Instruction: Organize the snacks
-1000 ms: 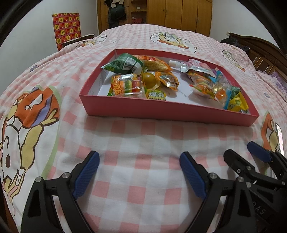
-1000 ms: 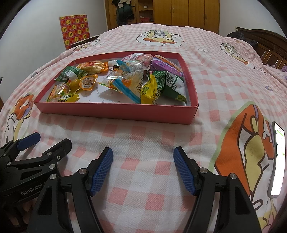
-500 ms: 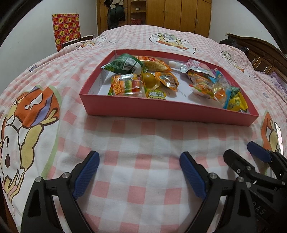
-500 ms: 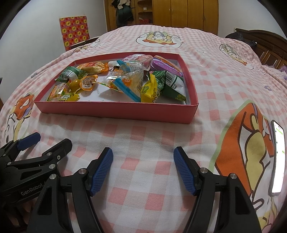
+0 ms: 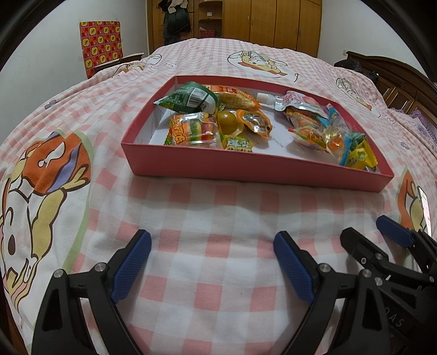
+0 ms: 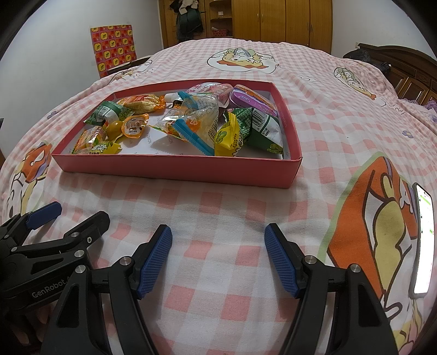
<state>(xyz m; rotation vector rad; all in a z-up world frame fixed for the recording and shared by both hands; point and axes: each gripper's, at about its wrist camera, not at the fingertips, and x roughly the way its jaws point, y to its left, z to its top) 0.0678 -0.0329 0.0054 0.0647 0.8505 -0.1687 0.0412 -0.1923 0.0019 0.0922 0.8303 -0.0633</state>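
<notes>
A shallow red box sits on the pink checked bedspread and holds several snack packets. Among them are a green packet, an orange jelly cup, a white spouted pouch, a purple packet and a yellow candy. My left gripper is open and empty, low over the bedspread in front of the box. My right gripper is open and empty beside it, also short of the box. Each gripper shows at the edge of the other's view.
A lit phone lies on the bedspread at the right. A chair with a red and yellow patterned cover stands beyond the bed's left side. Wooden wardrobes line the far wall, and a dark headboard is at the right.
Both views have shifted very slightly; the box sits a touch higher and farther in frame. Both grippers stay open and nothing in the box has moved.
</notes>
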